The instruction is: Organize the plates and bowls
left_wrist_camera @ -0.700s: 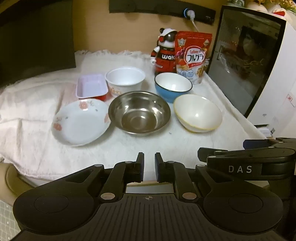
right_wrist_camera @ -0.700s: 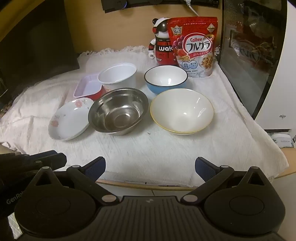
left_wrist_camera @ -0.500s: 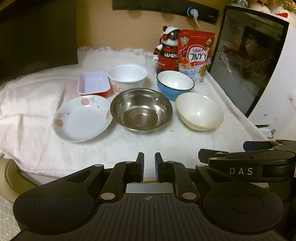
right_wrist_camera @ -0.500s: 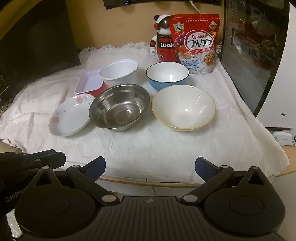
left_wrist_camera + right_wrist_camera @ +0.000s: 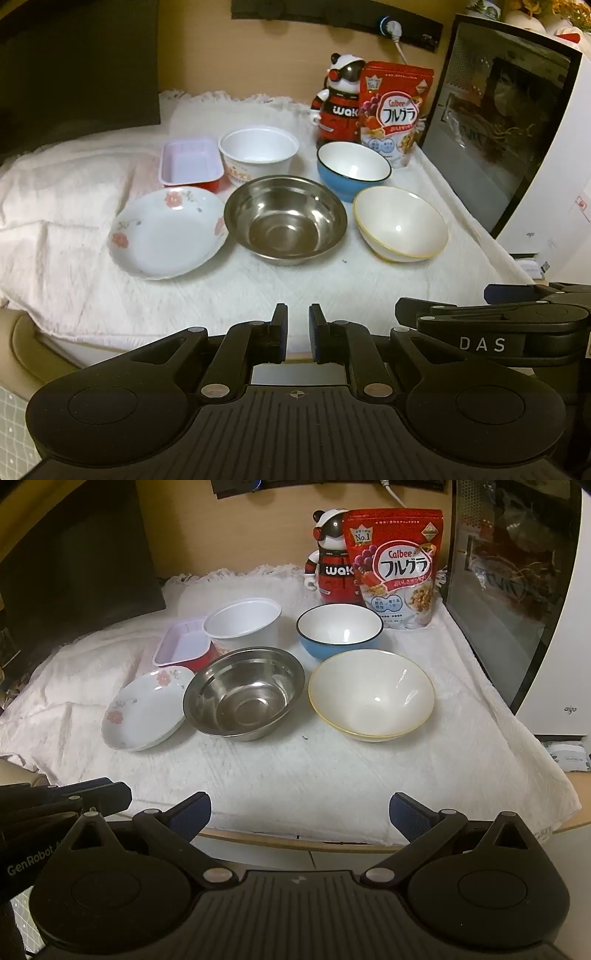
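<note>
Red foil cereal pouch (image 5: 395, 566): "Calbee", "No.1", "フルグラ". Red-and-black toy robot figure (image 5: 330, 568): "wak", rest hidden. Black right gripper (image 5: 524, 325) arm: "DAS". Black left gripper (image 5: 55, 805) body: "GenRobot".

Both wrist cameras are looking forward and down from the table's near edge, side by side, sharing the dishes: steel bowl (image 5: 286, 221) (image 5: 243, 694) and cereal bag (image 5: 395, 110) (image 5: 397, 568).

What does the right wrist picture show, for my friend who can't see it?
Dishes sit on a white cloth: a flowered plate, a metal bowl, a cream bowl, and behind them a blue bowl, a white cup and a small tray. The open right gripper waits, empty, near the table edge.
</note>
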Motion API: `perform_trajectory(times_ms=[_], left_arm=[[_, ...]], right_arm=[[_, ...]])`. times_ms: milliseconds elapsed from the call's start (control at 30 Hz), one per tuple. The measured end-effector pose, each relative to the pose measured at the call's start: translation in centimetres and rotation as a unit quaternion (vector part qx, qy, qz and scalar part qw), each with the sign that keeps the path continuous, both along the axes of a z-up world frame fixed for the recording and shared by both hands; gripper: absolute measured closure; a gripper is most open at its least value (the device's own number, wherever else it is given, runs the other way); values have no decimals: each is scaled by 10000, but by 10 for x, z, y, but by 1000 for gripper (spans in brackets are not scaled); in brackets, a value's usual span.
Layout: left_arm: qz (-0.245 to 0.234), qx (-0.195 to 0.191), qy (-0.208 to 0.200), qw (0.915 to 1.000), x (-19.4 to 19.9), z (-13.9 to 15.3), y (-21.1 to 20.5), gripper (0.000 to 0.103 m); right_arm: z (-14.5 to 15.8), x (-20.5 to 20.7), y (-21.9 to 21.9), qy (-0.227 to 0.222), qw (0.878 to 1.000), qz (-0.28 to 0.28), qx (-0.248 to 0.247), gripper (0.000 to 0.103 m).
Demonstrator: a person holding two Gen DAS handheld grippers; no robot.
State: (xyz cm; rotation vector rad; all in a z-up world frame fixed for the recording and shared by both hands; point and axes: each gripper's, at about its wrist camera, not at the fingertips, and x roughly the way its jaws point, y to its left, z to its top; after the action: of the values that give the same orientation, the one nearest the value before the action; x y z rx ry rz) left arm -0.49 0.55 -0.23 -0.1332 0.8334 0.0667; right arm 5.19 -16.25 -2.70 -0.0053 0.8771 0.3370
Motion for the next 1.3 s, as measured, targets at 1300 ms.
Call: perform_trajectory(times_ms=[1300], left_arm=[[66,-107,60,9999,2,-1,5,89]], right_arm=[[0,2,4,38,10000,34,-27,0]])
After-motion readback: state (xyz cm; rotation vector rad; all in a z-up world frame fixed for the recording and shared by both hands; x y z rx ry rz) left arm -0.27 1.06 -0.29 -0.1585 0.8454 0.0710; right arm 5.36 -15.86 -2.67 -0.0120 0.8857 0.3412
